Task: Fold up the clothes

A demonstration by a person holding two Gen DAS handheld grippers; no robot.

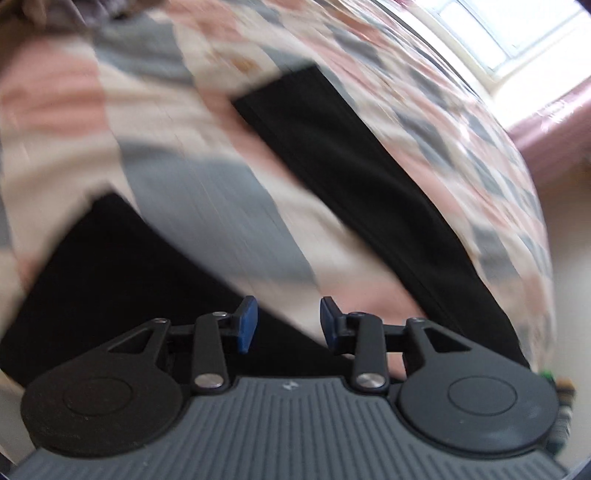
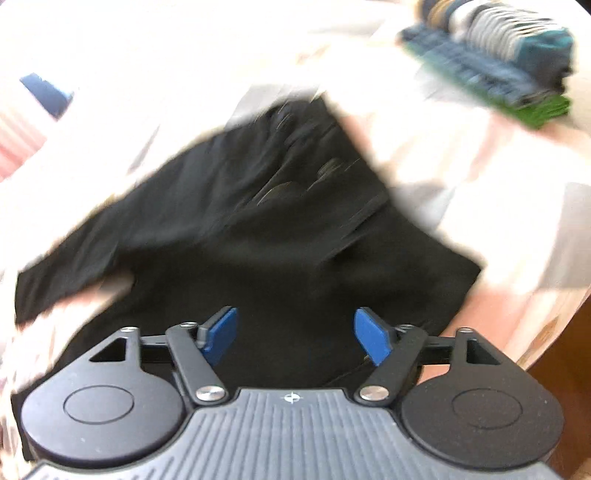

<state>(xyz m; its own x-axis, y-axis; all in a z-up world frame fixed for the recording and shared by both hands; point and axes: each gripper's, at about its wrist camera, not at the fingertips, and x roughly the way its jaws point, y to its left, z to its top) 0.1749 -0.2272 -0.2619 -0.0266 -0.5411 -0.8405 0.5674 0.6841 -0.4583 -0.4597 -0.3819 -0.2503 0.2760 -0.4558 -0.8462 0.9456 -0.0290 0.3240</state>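
Observation:
A black pair of trousers (image 2: 266, 229) lies spread on a bed with a pink, grey and white patterned cover (image 1: 207, 192). In the left wrist view its two legs (image 1: 362, 177) run away from me, one to the left and one up the middle. My left gripper (image 1: 289, 323) is open and empty, over the gap between the legs. My right gripper (image 2: 295, 334) is open and empty, just above the black cloth near its waist end. Both views are motion-blurred.
A stack of folded clothes in blue, white and green (image 2: 495, 66) sits at the far right of the bed. A small dark blue object (image 2: 46, 94) lies at the far left. A bright window (image 1: 491, 33) and a pink curtain (image 1: 554, 140) are beyond the bed.

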